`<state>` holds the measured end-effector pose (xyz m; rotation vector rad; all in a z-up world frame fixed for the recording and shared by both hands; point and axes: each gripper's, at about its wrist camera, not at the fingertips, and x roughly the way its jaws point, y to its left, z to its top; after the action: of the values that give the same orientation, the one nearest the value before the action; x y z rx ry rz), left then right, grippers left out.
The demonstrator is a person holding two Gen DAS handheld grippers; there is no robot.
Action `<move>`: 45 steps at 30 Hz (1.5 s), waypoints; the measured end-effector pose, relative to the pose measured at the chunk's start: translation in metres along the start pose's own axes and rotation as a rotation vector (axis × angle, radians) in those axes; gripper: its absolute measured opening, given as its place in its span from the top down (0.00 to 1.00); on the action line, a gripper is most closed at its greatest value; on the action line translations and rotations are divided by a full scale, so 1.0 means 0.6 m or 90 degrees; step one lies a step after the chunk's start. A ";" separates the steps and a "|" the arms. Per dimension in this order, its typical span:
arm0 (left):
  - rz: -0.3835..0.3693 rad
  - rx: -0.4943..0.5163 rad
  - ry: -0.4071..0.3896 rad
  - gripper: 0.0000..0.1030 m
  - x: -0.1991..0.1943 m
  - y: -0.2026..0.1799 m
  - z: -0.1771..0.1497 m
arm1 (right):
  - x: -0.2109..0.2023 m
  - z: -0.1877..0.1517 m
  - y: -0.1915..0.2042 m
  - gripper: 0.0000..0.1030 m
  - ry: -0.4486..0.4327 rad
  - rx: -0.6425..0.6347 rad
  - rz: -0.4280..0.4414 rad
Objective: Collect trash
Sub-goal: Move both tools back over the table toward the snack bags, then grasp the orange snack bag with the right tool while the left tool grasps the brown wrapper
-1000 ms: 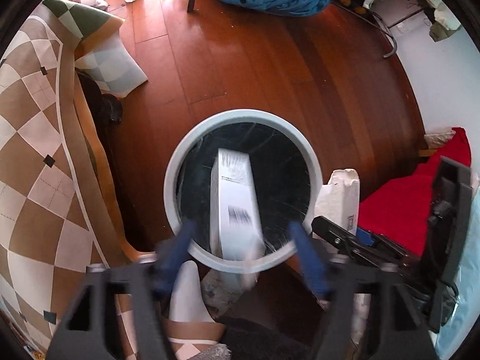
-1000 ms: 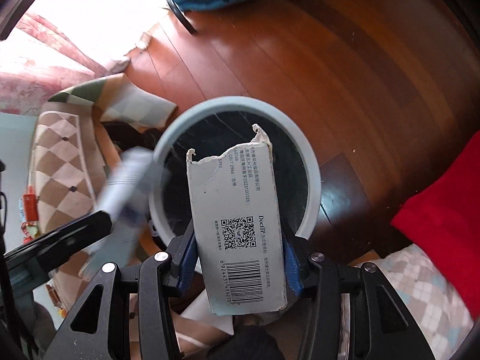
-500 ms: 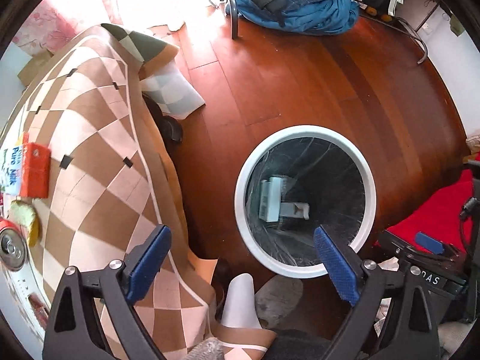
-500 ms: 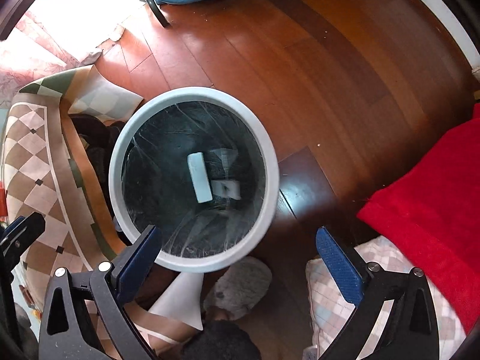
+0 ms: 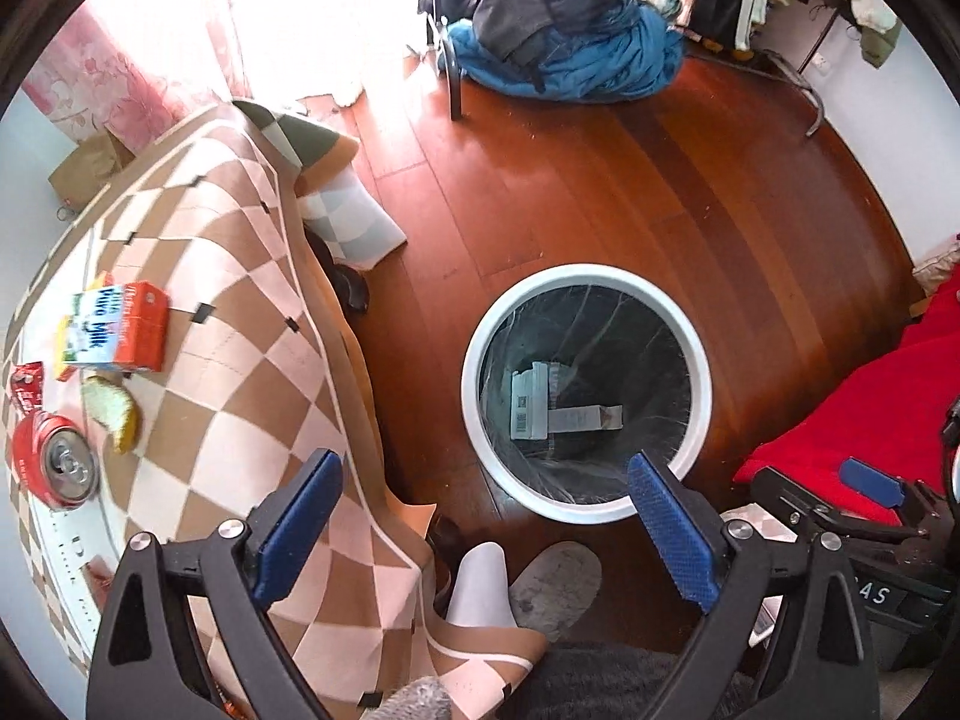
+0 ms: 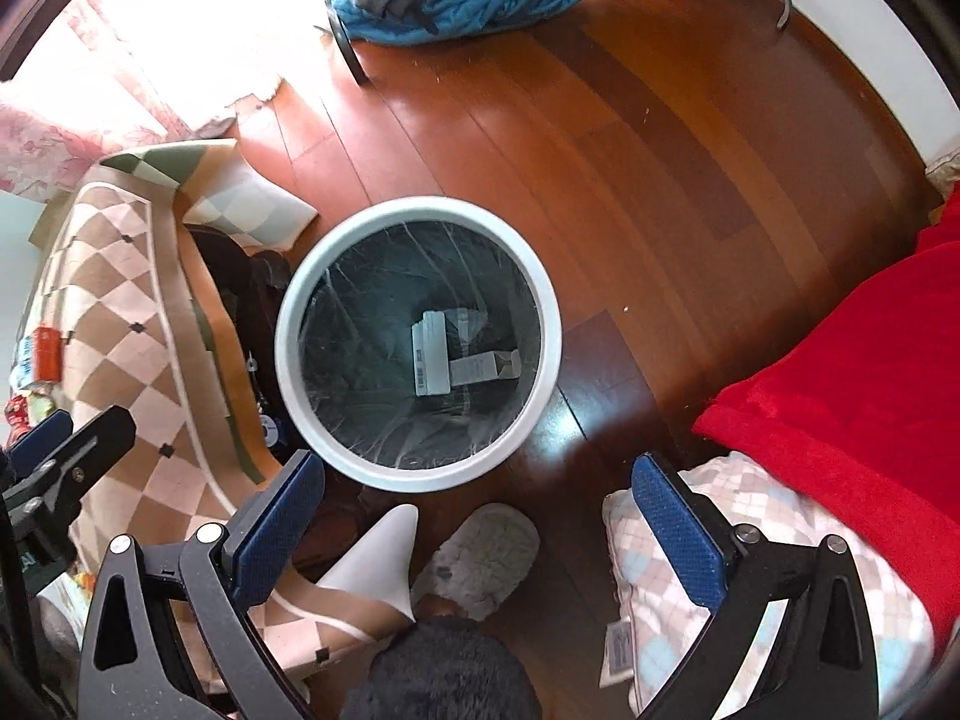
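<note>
Left gripper (image 5: pixel 483 516): mine, blue pads spread wide, nothing between them; jaws have just been opening. It hangs over the tablecloth's edge, looking steeply down.
Right gripper (image 6: pixel 477 519): also spread to full width and empty; jaws have just been opening. It points straight down, just short of the bin.
Underfoot: my grey slipper (image 6: pixel 477 558) on the wood floor (image 6: pixel 600 138), a white table leg (image 6: pixel 375 564) just beside it.
Bin (image 6: pixel 288 354): white rim, dark liner, standing on the floor between the table and a red blanket (image 6: pixel 840 372).
Bin contents: two white cartons (image 6: pixel 432 360) lie flat on the bottom, touching, at an angle to each other. Judged: that part of the collecting is done.
Table (image 5: pixel 240 312): checkered cloth, left of the bin.
Left to collect: a milk carton (image 5: pixel 117 336) lying on its side, a red can (image 5: pixel 57 468) standing upright, a yellowish crumpled scrap (image 5: pixel 111 411) and a small red wrapper (image 5: pixel 25 384), all near one another at the table's left end.
Progress: judged under halfway; four pieces on the table against two in the bin.
Far end: blue bedding heap (image 5: pixel 570 48); not trash, as far as I can tell.
</note>
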<state>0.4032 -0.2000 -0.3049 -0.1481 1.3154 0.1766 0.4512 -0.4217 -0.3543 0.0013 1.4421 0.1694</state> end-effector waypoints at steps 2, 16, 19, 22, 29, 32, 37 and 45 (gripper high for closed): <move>-0.001 0.001 -0.012 0.06 -0.022 0.002 -0.005 | -0.027 -0.008 0.005 0.00 -0.015 -0.002 -0.001; -0.019 -0.001 -0.102 0.06 -0.185 0.023 -0.049 | -0.217 -0.074 0.039 0.00 -0.119 0.012 0.020; -0.020 -0.013 -0.127 0.06 -0.227 0.043 -0.063 | -0.266 -0.091 0.052 0.00 -0.151 0.022 0.044; -0.024 -0.038 -0.148 0.06 -0.264 0.081 -0.082 | -0.310 -0.110 0.085 0.00 -0.176 0.007 0.072; 0.037 -0.119 -0.157 0.06 -0.310 0.241 -0.168 | -0.337 -0.177 0.213 0.00 -0.159 -0.068 0.138; 0.093 -0.148 -0.141 0.06 -0.302 0.319 -0.227 | -0.305 -0.216 0.288 0.00 -0.120 -0.110 0.165; 0.165 -0.209 -0.066 0.06 -0.232 0.444 -0.334 | -0.205 -0.281 0.411 0.00 -0.033 -0.169 0.187; 0.208 -0.274 0.043 0.06 -0.093 0.547 -0.449 | -0.039 -0.340 0.574 0.00 0.045 -0.241 0.118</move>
<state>0.0648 0.0621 -0.3198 -0.3059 1.3490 0.7392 0.2075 -0.1049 -0.3222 -0.1826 1.4606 0.5974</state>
